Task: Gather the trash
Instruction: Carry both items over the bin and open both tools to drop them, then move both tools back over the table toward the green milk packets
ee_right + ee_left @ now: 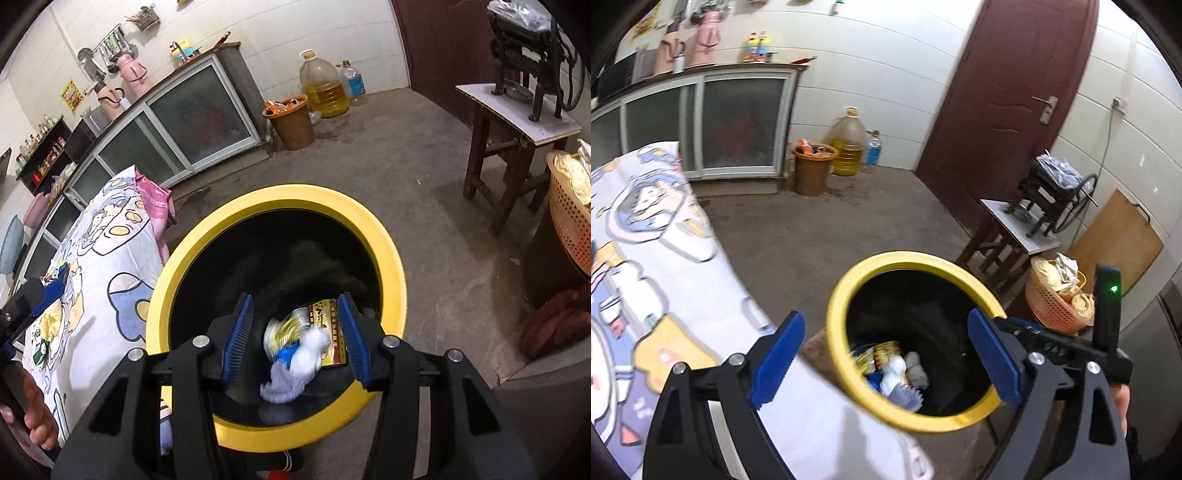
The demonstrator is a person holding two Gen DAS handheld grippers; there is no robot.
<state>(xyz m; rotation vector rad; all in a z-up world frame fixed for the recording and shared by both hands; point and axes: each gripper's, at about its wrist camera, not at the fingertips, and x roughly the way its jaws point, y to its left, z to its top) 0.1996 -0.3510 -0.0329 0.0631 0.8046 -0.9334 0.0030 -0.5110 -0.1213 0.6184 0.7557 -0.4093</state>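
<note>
A black bin with a yellow rim stands on the floor beside a table under a cartoon cloth. My left gripper is open wide over the bin's near-left edge, with nothing between its blue pads. My right gripper hangs over the bin mouth, open, its pads pressing on nothing. Below it, blurred, a crumpled white paper and a yellow wrapper lie loose inside the bin. In the left wrist view the same trash lies at the bin's bottom.
A brown bucket full of wrappers and a big oil jug stand by the glass-fronted cabinet. A wooden stool with a black machine and an orange basket are to the right, by a dark red door.
</note>
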